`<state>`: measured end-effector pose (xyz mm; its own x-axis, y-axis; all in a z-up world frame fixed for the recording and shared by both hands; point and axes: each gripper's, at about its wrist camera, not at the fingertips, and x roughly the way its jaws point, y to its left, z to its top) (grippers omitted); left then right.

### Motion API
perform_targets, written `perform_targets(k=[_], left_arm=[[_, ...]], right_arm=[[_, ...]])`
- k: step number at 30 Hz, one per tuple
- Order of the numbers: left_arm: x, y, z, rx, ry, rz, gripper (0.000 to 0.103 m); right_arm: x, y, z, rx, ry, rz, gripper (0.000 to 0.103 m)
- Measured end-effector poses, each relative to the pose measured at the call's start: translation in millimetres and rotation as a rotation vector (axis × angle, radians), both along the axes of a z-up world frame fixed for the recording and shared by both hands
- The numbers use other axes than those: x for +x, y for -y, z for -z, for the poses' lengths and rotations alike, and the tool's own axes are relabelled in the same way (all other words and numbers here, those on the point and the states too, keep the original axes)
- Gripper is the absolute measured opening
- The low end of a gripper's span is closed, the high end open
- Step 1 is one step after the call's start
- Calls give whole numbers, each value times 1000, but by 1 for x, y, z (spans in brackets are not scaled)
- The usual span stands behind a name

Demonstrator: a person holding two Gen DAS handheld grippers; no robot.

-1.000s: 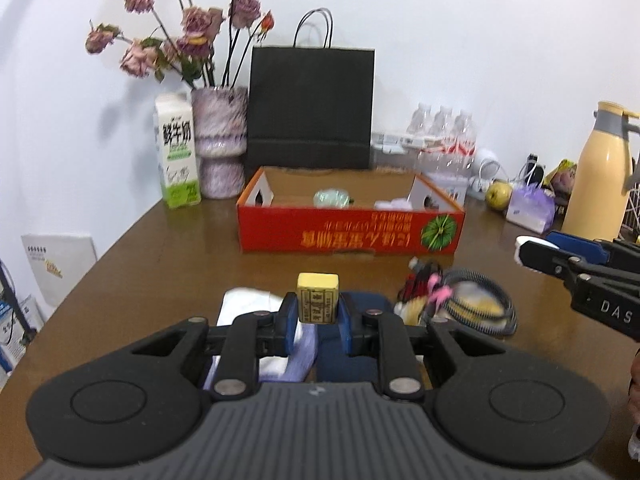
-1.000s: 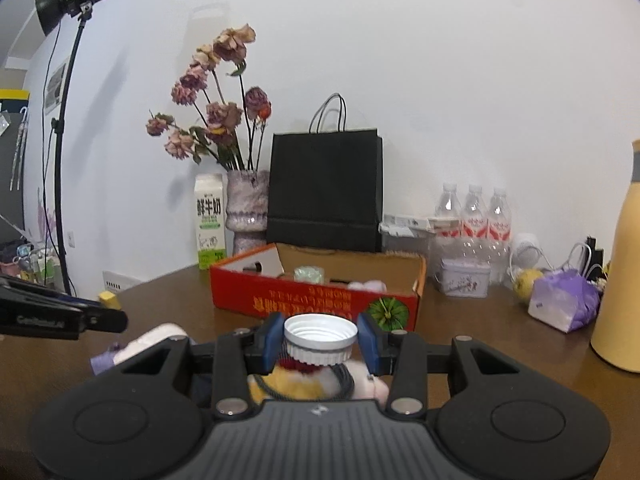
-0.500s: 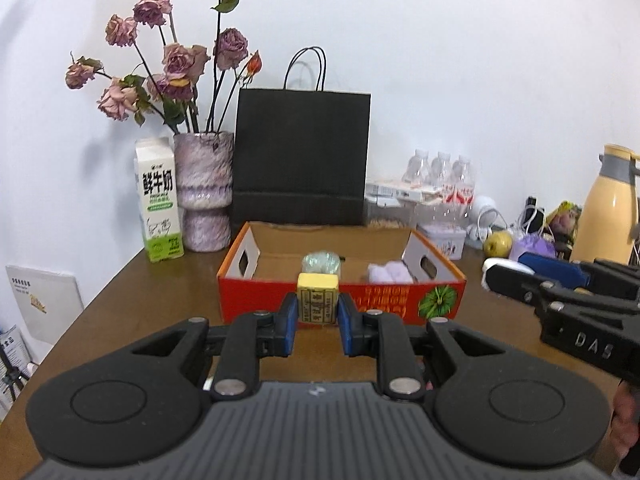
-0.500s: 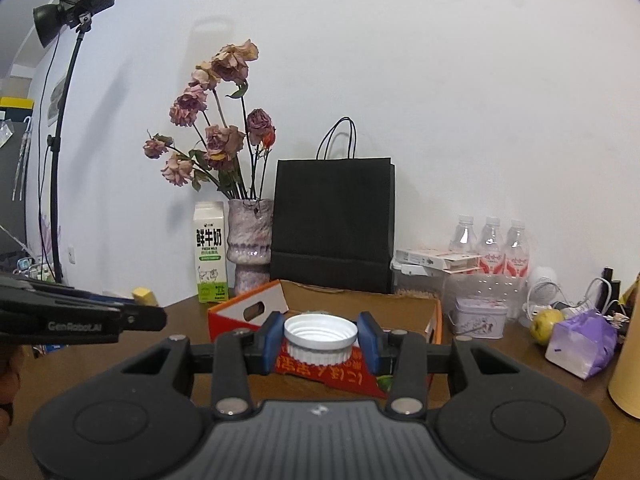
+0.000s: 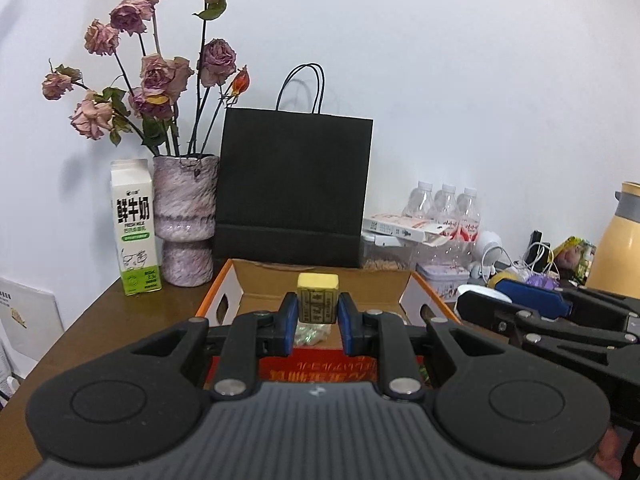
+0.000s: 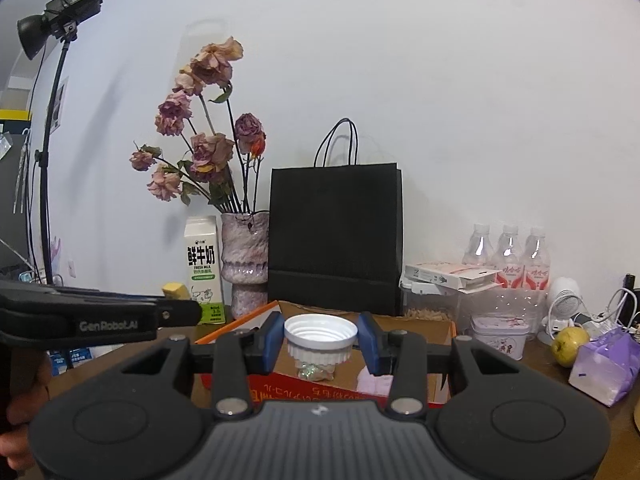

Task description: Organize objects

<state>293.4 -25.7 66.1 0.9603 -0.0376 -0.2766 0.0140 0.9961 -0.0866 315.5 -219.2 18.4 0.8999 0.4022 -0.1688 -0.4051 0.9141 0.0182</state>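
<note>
A brown table against a white wall carries the red cardboard box. My left gripper clamps the yellow block; my right gripper clamps the white cap. Both hang above the box. Advice: lower each inside the walls before releasing.

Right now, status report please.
Left gripper shut on yellow printed block. Right gripper shut on white ribbed cap. Orange cardboard box ahead, nothing between.

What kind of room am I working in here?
Probably a home or office room set up for recording: a cluttered wooden table with a vase of dried roses, a milk carton, and a studio light on a stand.
</note>
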Motion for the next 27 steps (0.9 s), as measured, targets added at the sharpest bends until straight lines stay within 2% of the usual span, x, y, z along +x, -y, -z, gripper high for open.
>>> perform_targets(k=[17,27], left_arm=[[61,-2,-2,-1,13,-2,21],[96,-5,2,-1,-9,9,21]], right_arm=[[65,1,0,13,-33,20,39],[100,-5,3,13,-57,3,39]])
